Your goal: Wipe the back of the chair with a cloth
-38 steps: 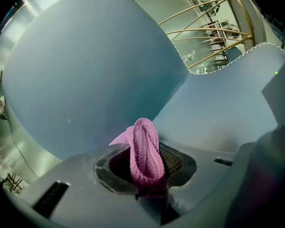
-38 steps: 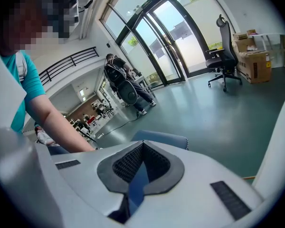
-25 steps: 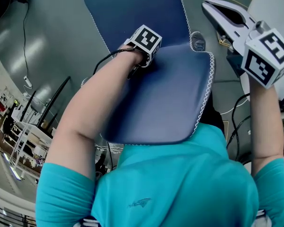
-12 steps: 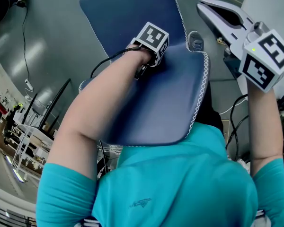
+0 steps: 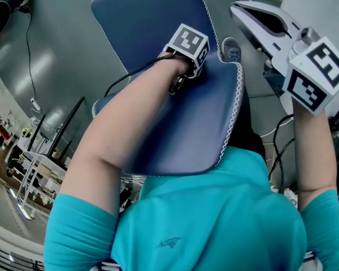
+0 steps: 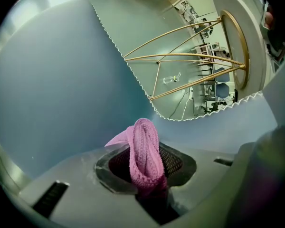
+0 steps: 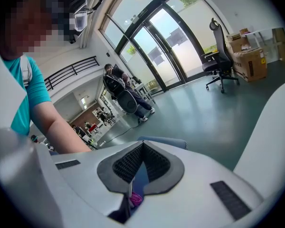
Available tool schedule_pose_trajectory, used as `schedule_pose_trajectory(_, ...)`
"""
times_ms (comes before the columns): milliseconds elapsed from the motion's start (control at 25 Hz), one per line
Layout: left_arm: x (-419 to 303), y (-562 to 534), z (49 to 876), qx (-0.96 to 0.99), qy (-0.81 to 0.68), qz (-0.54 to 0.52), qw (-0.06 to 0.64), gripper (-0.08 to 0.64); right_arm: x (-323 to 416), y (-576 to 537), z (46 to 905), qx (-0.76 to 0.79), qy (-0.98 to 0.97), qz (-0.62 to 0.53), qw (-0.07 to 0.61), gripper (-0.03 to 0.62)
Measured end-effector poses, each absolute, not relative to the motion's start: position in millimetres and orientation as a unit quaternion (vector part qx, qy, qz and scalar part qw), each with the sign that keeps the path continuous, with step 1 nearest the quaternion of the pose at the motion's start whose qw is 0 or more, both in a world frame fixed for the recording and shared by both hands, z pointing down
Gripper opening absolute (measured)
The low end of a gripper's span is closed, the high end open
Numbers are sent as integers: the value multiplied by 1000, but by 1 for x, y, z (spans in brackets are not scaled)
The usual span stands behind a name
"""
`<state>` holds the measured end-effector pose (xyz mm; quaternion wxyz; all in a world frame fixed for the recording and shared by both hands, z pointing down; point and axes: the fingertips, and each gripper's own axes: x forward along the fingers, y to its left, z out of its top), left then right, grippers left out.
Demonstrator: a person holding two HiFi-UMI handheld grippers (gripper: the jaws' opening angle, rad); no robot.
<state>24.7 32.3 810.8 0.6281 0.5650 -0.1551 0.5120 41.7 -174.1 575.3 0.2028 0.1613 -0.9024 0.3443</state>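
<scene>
Left gripper (image 6: 146, 167) is clamped tight on a pink knitted cloth (image 6: 142, 139), with the folded wad standing out past the tips. In the head view it sits at the far end of the blue chair back (image 5: 181, 123), near the right stitched edge. The panel's long axis runs from there back toward the person's chest, so the bare length probably lies nearward and to the left of the cloth.

Right gripper (image 5: 244, 10) is raised well apart on the right, tips together and gripping nothing evident, so the left is the working one.

Only the left gripper view shows the cloth; in the head view the marker cube (image 5: 187, 43) hides it. Neither view confirms that the cloth touches the upholstery.
</scene>
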Motion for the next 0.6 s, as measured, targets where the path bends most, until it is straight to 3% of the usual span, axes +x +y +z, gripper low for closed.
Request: schedule_pose_trajectory(600, 68, 6, 816, 568, -181, 428, 679, 107, 58, -177, 571, 155, -903, 356, 184, -2)
